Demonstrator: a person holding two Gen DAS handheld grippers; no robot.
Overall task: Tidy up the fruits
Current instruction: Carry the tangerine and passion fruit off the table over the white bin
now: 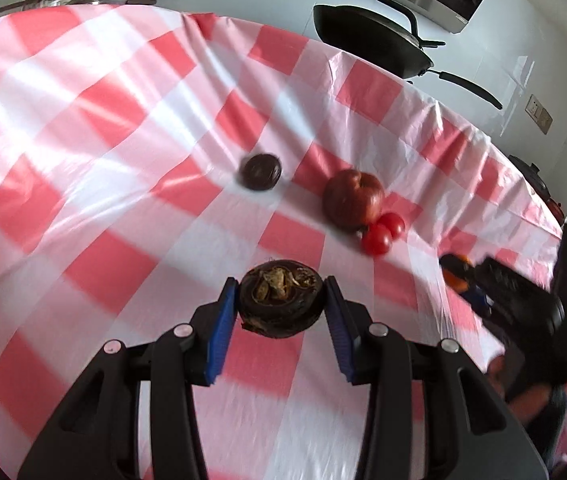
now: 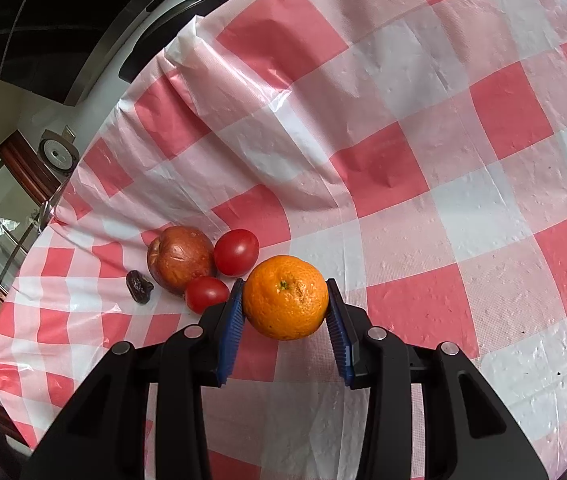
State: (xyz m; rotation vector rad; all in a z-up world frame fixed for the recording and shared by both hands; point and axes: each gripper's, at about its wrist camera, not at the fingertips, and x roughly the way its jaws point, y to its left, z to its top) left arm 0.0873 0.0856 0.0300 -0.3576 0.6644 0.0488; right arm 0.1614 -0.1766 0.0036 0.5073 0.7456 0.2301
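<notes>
left tool (image 1: 281, 300): jaws pulled in most of the way, blue pads (image 1: 221, 332) pressed on both sides of a dark mangosteen (image 1: 281, 304). The fruit sits stem-end up with its dried brownish calyx facing the camera, and it looks lifted clear of the cloth.

right tool (image 2: 285, 300): same deal, nearly closed and clamped on a mandarin orange (image 2: 285, 298). One pad (image 2: 232, 332) on each flank, stem dimple pointing at the lens. Can't tell if the orange brushes the cloth or is a bit off it.

second mangosteen (image 1: 261, 172): lying on the bench by itself, past the left tool's fruit and well apart from it. Kinda blurred in the left view. From the right wrist it shows as a dark lump (image 2: 139, 286) just beside the apple.

apple (image 2: 181, 258): red-brown, on the cloth, left of the right tool. Also seen from the left wrist (image 1: 353, 200).

tomatoes: two small red ones tucked against the apple. The bigger one (image 2: 236, 252) is just beside the orange, the smaller one (image 2: 206, 293) right up by the right tool's left pad. In the left view they huddle together (image 1: 383, 232) at the apple's near side.

bench (image 2: 443, 140): covered in a crinkly red-and-white checked plastic cloth.

background: black wok (image 1: 367, 36) on the stove past the far edge of the bench.
</notes>
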